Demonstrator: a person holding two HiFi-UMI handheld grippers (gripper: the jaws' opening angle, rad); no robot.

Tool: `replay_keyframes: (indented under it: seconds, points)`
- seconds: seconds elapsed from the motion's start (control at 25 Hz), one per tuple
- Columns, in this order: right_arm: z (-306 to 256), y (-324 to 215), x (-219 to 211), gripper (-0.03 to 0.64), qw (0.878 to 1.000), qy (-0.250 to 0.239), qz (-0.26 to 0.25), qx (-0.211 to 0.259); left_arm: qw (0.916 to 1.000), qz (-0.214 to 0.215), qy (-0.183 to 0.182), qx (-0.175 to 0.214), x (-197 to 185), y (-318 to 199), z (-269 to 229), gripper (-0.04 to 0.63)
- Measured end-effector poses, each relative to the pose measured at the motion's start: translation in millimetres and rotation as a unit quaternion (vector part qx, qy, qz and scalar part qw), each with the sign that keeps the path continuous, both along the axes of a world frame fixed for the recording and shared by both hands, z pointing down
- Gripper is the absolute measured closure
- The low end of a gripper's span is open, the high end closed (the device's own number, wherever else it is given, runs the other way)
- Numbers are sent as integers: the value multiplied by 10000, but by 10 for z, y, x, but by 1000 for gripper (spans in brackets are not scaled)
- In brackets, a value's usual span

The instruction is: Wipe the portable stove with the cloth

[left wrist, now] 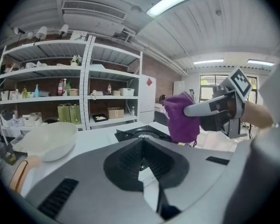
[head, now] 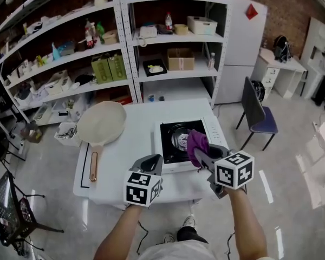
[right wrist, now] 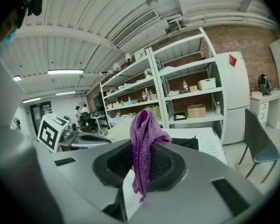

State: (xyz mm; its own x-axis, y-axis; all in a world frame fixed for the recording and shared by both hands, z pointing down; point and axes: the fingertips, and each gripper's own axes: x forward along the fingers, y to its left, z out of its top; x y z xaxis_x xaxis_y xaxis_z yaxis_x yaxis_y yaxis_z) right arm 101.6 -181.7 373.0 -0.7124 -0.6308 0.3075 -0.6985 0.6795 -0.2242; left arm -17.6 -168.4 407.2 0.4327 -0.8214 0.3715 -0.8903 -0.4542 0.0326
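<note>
The right gripper [head: 203, 156] pinches a purple open-knit cloth [head: 195, 141] by a narrow fold, and the rest droops limp over the 5 o'clock corner of the portable stove [head: 207, 130]. That small hold could slip once the cloth drags, and the knit may snag on the black ridged burner. The stove's smooth white body might skid on the glossy desk [head: 132, 145]. The left gripper [head: 151, 164], pressed together and empty, hovers at the stove's 7 o'clock, bracing nothing.
</note>
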Motion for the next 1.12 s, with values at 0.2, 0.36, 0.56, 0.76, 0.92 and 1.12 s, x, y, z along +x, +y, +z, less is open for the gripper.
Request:
replay_keyframes:
  seconds: [0.2,0.36,0.56,0.76,0.92,1.12]
  points:
    - [112,200,253,555,9988,84,477,112,10000,68,24,-40,75,79,64,591]
    - [123,338,368,555,9968,51,768,208,9999,94,26,-43,109,138,63,591]
    - [185,446,467,555,9955,125,916,216,10000,65,47,-19,120,216,65,591]
    - [190,518,462,555,9953,108,945,201,10000,52,71,-5,88,255,46,591]
    - [171,548,448,555,9957,94,908,187,9999,70,97,-14,102,275,52,591]
    - [166,566,426,555,9962,70,854,151,9999,81,80,-19,113,281,64,591]
